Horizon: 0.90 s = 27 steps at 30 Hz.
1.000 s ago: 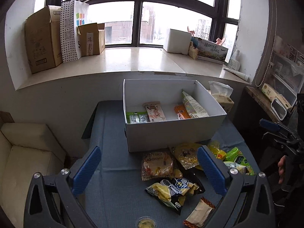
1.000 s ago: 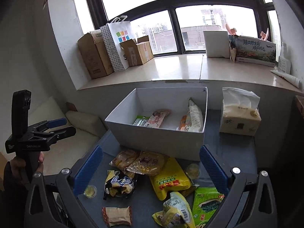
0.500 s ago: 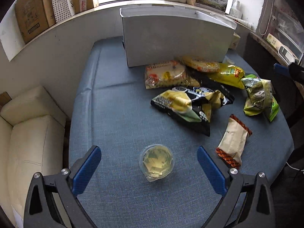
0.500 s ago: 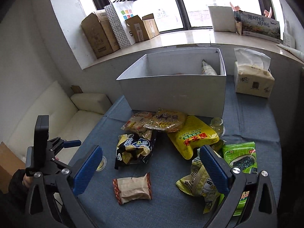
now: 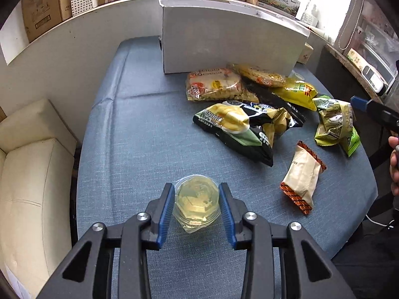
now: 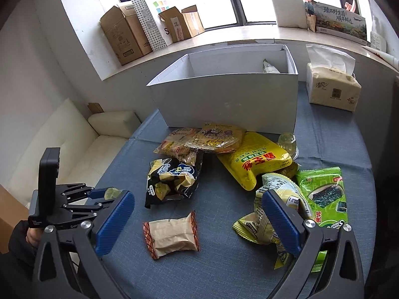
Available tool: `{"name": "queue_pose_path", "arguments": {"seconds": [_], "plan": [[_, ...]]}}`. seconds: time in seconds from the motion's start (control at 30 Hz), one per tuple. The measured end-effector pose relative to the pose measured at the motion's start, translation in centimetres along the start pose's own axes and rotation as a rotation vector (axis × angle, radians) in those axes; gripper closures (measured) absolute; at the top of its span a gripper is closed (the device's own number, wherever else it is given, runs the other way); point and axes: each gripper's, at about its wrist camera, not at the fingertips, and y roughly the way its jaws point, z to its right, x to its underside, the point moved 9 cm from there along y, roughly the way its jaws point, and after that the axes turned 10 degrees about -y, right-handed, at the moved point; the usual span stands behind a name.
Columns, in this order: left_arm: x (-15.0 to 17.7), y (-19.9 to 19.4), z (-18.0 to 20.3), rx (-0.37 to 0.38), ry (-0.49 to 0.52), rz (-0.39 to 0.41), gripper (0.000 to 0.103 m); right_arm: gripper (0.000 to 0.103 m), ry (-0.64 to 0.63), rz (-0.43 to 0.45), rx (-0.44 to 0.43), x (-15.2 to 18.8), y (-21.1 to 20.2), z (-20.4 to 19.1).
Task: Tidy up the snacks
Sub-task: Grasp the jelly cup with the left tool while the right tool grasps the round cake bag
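Jelly cup (image 5: 197,203) — small, clear, light; thin plastic wall, film lid, likely slippery and easy to dent. You take it across its round sides, gently. It sits on the blue cloth, well in front of the white box (image 5: 229,42), apart from the snack bags. Left claw (image 5: 197,205) has just been closing — pads now pressing the cup on both sides. Right claw (image 6: 197,221) hangs open over the tan wrapped snack (image 6: 172,235), holding nothing.
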Motion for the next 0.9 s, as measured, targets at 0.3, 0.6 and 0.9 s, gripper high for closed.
{"name": "queue_pose_path", "arguments": {"seconds": [0.3,0.6,0.9], "plan": [[-2.5,-4.0,1.1,0.052,0.007,0.096,0.063,0.000,-0.040,-0.077,0.089,-3.3,4.2,0.7],[-2.9,-5.2,0.0,0.058,-0.030,0.135,0.063,0.000,-0.022,-0.243,0.104,-6.8,13.7,2.9],[-3.5,-5.3,-0.9,0.064,-0.049,0.142,0.063,0.018,-0.027,-0.293,0.115,-5.3,15.6,3.9]]}}
